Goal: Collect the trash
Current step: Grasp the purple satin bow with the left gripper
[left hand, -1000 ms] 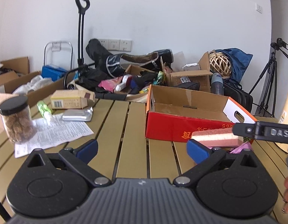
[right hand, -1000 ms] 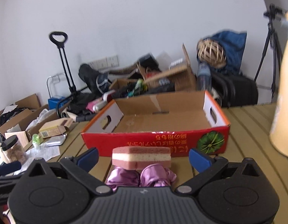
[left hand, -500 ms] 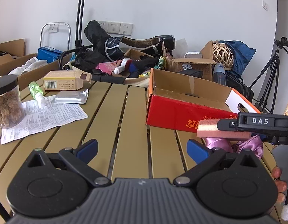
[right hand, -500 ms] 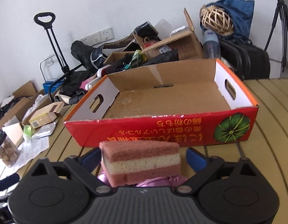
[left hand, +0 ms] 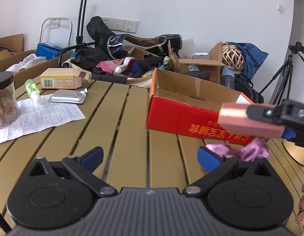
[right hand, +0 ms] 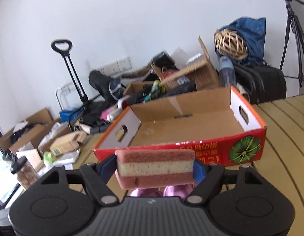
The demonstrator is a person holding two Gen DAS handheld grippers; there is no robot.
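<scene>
storeroom-like room | slatted table [left hand: 128, 118] | piled cartons [right hand: 193, 74] | tripod [left hand: 285, 74]

Bright, even daylight (edges bent, blurred).

Sponge [right hand: 154, 170] lifted, held level

Pink-cream-pink layers, long side across, just short of the empty red cardboard box's [right hand: 211, 149] near wall; purple wrapper [left hand: 250, 151] on table below.
</scene>
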